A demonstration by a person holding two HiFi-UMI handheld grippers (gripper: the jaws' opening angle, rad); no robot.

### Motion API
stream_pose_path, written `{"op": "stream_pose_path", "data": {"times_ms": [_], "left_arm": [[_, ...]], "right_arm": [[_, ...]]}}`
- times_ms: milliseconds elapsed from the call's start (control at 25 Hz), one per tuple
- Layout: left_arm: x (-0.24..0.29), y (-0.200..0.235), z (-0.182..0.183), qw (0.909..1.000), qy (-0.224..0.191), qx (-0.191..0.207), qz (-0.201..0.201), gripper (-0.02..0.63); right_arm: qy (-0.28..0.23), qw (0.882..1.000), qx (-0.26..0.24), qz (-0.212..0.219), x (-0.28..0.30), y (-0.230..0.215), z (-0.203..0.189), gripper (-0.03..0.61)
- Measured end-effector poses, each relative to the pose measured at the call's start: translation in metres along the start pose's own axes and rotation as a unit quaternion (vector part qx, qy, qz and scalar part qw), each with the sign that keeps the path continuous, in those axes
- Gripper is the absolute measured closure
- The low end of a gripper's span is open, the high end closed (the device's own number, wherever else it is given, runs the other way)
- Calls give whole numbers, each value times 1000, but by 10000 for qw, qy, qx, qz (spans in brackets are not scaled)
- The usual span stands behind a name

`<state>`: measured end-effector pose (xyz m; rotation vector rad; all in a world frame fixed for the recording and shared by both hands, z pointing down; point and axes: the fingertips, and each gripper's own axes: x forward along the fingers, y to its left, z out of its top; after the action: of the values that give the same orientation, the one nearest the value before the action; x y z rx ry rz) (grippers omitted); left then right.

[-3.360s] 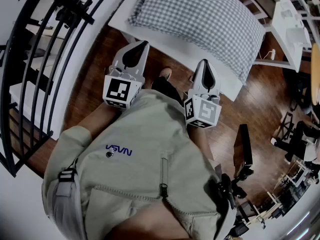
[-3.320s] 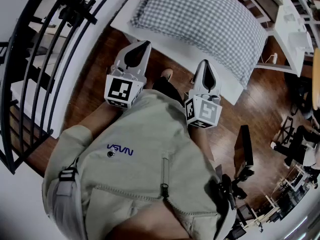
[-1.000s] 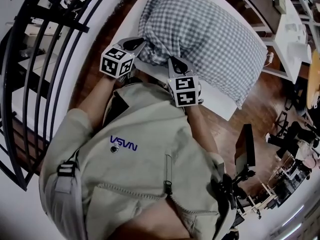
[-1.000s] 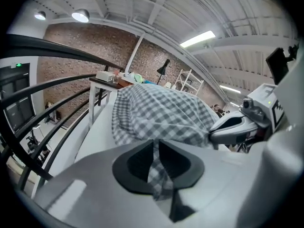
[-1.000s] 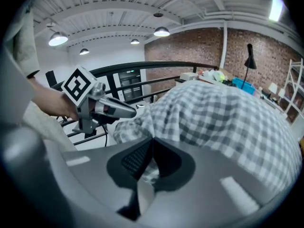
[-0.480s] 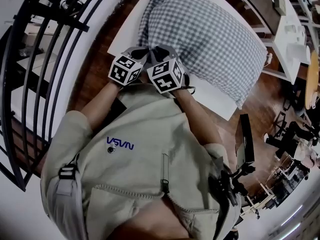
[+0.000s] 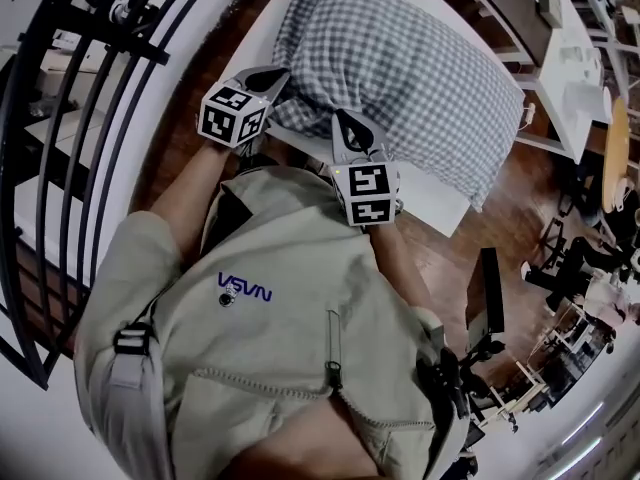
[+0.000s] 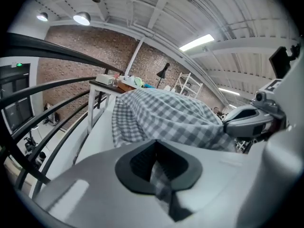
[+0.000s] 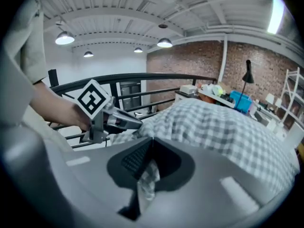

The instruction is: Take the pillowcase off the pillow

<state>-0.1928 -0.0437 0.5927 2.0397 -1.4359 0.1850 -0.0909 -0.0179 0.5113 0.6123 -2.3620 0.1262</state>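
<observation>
The person wears a pale khaki jacket (image 7: 300,308) with short sleeves (image 7: 150,243), a blue chest logo (image 7: 245,291), a centre zip (image 7: 329,363) and a grey shoulder strap (image 7: 125,378) with a black buckle (image 7: 127,340). The left gripper (image 7: 272,74) and right gripper (image 7: 345,120) are light grey shells. Their jaws are lined with dark ribbed pads (image 8: 140,161), and each carries a black-and-white marker cube (image 7: 232,113).

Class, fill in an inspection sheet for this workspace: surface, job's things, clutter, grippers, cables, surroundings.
Surface: white table, largely covered.
Job's things: checked pillowcase, not yet off, lying on the table, near end bunched up.
Clutter: nothing seen.
Grippers: left gripper shut on the pillowcase's fabric; right gripper has just closed its jaws on the same fabric.
Cables: nothing seen.
Surroundings: black railing, brick wall, wooden floor.
</observation>
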Motion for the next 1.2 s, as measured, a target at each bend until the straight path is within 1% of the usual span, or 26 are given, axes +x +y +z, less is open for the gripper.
{"op": "stream_pose_path", "data": {"times_ms": [80,160,240,280,360,480,520,560,600,640,680,760,840,920,1040,1080,1120,1200], "left_arm": [[10,-9,0,9995,187,95,-229,605],[22,-15,-8,9980,450,77,-437,600],[30,-23,-18,9948,662,-220,-743,600],[31,-30,-19,9919,686,-441,-972,600],[26,-47,-14,9851,564,-772,-1427,608],[13,-68,1,9785,305,-885,-1839,609],[8,-75,6,9753,222,-908,-2001,609],[3,-83,11,9716,151,-910,-2178,609],[-1,-91,15,9685,104,-868,-2332,609],[-4,-98,18,9668,84,-783,-2431,609],[-6,-103,20,9668,83,-683,-2463,609],[-7,-105,20,9689,117,-518,-2418,609],[-10,-105,19,9678,152,-455,-2472,609],[-13,-101,18,9689,127,-447,-2429,607],[-13,-74,14,9794,130,-619,-1919,607],[-11,-67,9,9814,211,-695,-1779,578],[-9,-62,4,9818,338,-762,-1707,518],[-2,-62,-10,9788,643,-915,-1716,387]], "right_arm": [[-89,9999,90,-108,-12,-6,-5,568],[-135,9997,135,-140,-18,-9,-9,568],[-96,9998,127,-91,-17,-8,-13,568],[-13,10000,87,-21,-16,-6,-16,568],[253,9995,-31,191,-9,2,-24,566],[521,9971,-297,459,-1,15,-30,552],[532,9964,-411,518,1,19,-29,514],[512,9958,-529,553,4,22,-25,447],[478,9951,-650,568,6,25,-19,413],[462,9943,-773,575,10,27,-13,411],[495,9931,-891,575,15,28,-9,411],[715,9904,-1061,516,27,28,-10,406],[886,9890,-1099,430,31,24,-16,562],[843,9904,-1019,392,25,20,-16,568],[703,9943,-713,353,14,14,-16,568],[678,9954,-584,340,10,12,-17,568],[666,9961,-472,329,8,11,-19,568],[685,9965,-349,330,5,10,-22,568]]}}
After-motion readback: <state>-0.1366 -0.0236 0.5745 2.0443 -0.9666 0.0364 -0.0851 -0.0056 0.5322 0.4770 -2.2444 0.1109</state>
